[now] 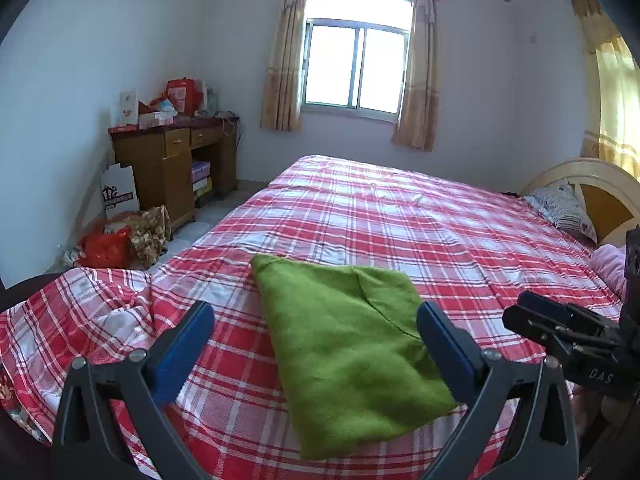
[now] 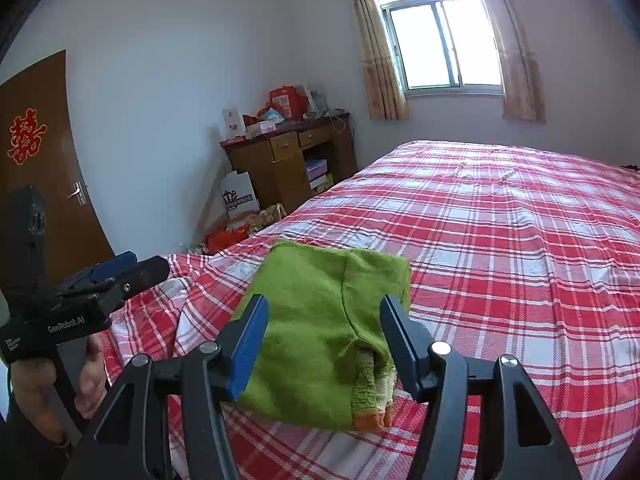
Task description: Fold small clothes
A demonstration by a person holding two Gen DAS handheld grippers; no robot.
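A green knitted garment [image 1: 344,352] lies folded into a compact rectangle near the front edge of the bed. In the right wrist view the green garment [image 2: 312,328] shows an orange and pale cuff [image 2: 372,420] at its near end. My left gripper [image 1: 316,320] hovers above it, open, with nothing between its blue pads. My right gripper [image 2: 325,312] is also open over the garment, its pads clear of the cloth. The right gripper [image 1: 560,328] shows at the right of the left wrist view. A hand [image 2: 92,384] holds the left gripper [image 2: 120,276] at the left.
The bed [image 1: 400,220] has a red plaid sheet, rumpled at its near left corner. A pillow [image 1: 564,208], a pink cloth [image 1: 608,264] and the headboard [image 1: 600,184] are at the right. A wooden desk [image 1: 172,160] and bags [image 1: 108,248] stand left of the bed.
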